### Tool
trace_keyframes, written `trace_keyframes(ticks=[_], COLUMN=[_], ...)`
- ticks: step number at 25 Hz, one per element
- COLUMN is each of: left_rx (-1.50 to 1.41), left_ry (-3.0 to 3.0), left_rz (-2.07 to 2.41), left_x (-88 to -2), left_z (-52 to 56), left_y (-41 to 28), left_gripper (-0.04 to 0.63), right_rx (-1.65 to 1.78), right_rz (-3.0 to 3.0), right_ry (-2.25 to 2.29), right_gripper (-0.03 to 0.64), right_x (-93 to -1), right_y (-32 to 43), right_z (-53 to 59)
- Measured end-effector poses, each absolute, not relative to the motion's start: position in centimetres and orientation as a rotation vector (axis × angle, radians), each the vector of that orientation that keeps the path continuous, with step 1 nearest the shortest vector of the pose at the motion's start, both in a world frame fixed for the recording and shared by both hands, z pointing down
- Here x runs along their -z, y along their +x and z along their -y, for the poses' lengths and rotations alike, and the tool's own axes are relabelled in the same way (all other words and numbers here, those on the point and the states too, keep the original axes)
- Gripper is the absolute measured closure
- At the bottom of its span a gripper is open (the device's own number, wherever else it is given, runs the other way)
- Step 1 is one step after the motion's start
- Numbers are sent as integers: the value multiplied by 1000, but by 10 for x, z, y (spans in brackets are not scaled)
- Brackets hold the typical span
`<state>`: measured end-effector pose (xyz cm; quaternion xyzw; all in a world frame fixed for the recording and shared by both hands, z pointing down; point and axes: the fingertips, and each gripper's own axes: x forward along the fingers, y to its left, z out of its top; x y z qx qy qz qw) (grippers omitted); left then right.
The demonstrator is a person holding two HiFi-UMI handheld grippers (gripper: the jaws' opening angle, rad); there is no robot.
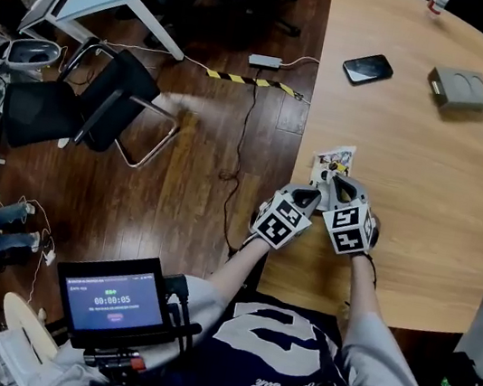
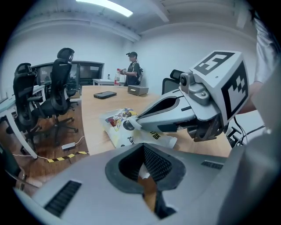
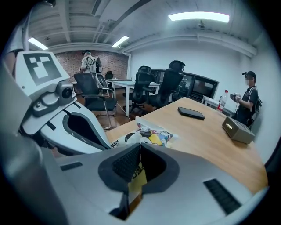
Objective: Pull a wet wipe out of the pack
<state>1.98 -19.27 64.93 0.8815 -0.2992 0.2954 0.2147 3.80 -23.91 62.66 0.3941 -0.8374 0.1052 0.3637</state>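
Observation:
The wet wipe pack, white and yellow with cartoon print, lies flat near the left edge of the wooden table. Both grippers meet at its near end. My left gripper comes in from the left, jaws drawn together, with a white bit of the pack's edge between them. My right gripper is shut on the pack, whose yellow printed part fills the gap between its jaws. In the left gripper view its tip rests on the pack beside a small white tab.
A black phone and a grey box lie farther back on the table. A black chair and a cable stand on the floor to the left. A person stands beyond the table's far end.

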Motion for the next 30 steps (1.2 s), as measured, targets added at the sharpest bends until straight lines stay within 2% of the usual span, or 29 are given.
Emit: trace_keyframes(ticks=[13,30], left_rx=[-841,-867], left_ry=[2433,2471], left_rz=[802,771], left_x=[-647,-649], left_z=[189,182], left_y=[23,29], left_gripper=[592,592], right_rx=[-779,-862], right_rz=[2358,2406], right_ry=[1176,1266], right_gripper=[616,617], right_x=[-595,-563], right_y=[47,56], right_z=[217,181])
